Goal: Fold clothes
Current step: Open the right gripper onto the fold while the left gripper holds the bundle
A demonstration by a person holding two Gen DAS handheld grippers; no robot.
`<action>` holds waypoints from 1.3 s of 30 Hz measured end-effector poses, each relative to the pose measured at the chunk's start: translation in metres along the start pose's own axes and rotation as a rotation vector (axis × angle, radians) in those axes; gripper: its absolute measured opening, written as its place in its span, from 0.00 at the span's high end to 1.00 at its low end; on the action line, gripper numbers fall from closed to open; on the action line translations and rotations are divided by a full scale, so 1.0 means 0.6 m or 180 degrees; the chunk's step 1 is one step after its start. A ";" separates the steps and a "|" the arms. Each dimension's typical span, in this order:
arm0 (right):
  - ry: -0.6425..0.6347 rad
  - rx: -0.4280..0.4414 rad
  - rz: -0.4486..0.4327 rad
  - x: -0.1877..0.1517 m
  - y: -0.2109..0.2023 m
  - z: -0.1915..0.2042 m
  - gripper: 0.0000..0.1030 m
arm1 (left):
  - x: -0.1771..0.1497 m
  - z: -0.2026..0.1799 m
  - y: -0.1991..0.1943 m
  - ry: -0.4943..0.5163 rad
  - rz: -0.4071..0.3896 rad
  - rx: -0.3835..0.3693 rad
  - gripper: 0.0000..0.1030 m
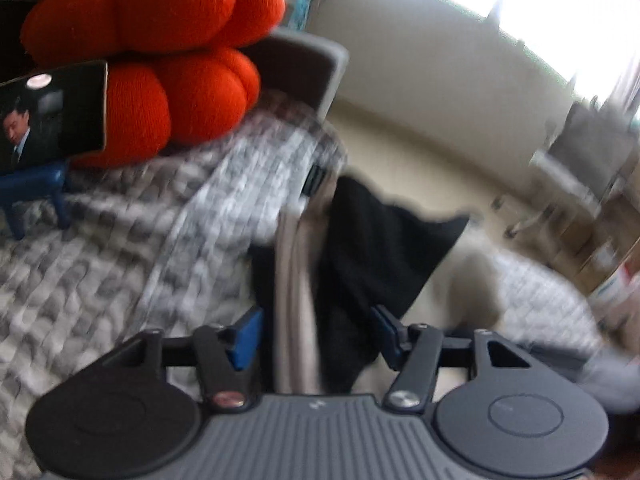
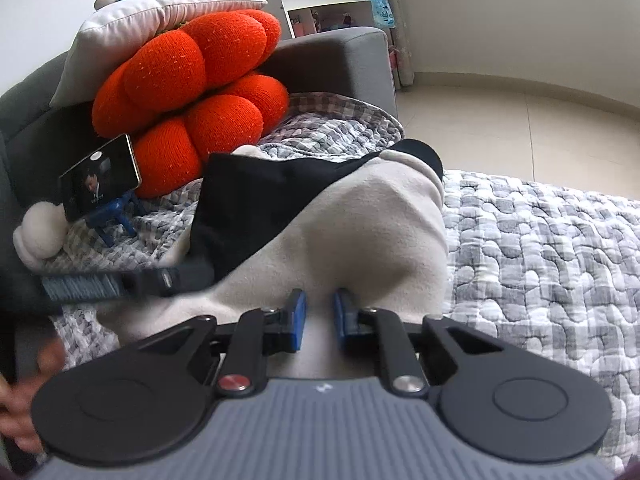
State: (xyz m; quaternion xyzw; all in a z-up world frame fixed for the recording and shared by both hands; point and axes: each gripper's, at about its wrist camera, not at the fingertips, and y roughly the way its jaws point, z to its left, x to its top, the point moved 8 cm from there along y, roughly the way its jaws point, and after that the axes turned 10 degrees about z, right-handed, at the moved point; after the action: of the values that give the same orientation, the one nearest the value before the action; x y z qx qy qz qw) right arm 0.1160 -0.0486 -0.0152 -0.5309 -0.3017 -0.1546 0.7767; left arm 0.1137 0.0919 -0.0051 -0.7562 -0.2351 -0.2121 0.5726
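Orange knitted cushion (image 2: 192, 96), phone (image 2: 100, 178) on blue stand (image 2: 116, 214) — grey checked quilt (image 2: 540, 248), sofa arm (image 2: 340, 60)

Each fisheye looks forward along its own hand-held gripper from close above the quilted bed cover (image 2: 540, 248), the left view blurred and facing the bright window wall, the right facing the sofa corner, and both share the orange cushion (image 1: 160, 40), propped phone (image 2: 102, 178) and beige-and-black garment (image 2: 360, 220)

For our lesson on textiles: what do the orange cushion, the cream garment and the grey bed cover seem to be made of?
Orange cushion: knitted yarn, matte, fine stitch rows show. Cream garment: probably fleece or brushed jersey, soft and nap-like, no visible weave. Grey bed cover: quilted woven fabric, likely cotton, puffed between stitched lines.
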 end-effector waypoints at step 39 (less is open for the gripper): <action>-0.0291 -0.0221 0.0285 -0.042 -0.052 -0.013 0.78 | -0.002 0.014 0.004 0.0021 -0.0019 -0.0104 0.52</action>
State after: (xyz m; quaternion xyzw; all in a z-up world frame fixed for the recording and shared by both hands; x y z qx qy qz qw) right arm 0.0814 -0.0700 -0.0104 -0.5770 -0.3073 -0.1057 0.7493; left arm 0.1148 0.0995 -0.0099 -0.7641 -0.2320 -0.2201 0.5602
